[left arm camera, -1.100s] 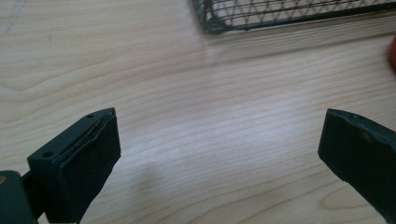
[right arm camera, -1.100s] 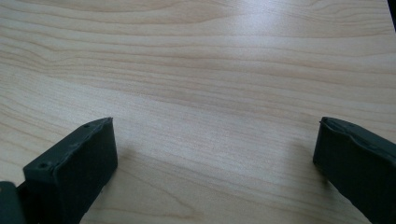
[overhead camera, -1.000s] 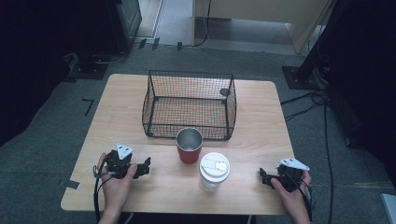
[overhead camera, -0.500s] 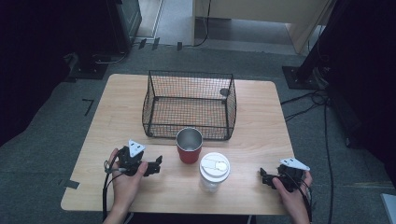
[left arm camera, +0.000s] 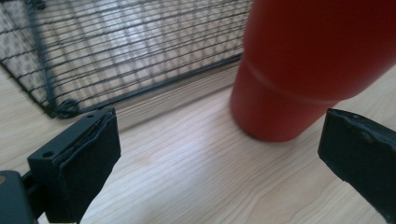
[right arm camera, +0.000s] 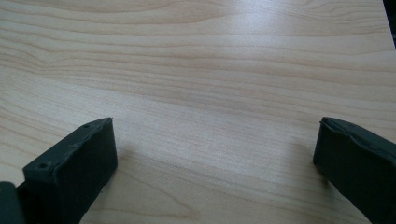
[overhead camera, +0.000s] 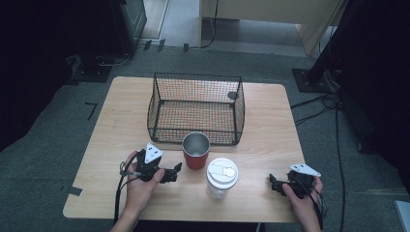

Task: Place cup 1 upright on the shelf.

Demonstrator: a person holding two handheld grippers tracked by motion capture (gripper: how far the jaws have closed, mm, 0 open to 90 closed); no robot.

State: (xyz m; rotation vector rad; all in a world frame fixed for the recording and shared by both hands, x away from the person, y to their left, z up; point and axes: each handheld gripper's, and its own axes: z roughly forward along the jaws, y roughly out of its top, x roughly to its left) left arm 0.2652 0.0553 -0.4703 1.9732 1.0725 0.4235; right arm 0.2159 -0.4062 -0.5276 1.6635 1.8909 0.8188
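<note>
You will find no readable text, label, brand, number or sign anywhere here. The red cup (overhead camera: 196, 151) is plain on the side you see, the white lid of the clear cup (overhead camera: 222, 172) bears only a raised shape too small to make out, and the wire basket (overhead camera: 196, 108) and the worktop (overhead camera: 270, 130) carry no marking. The grey plates on your grippers are blank as well.

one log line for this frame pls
left gripper: open, beside red cup, no contact | right gripper: open, over bare table | lidded cup: upright, untouched | wire basket: behind cups
</note>
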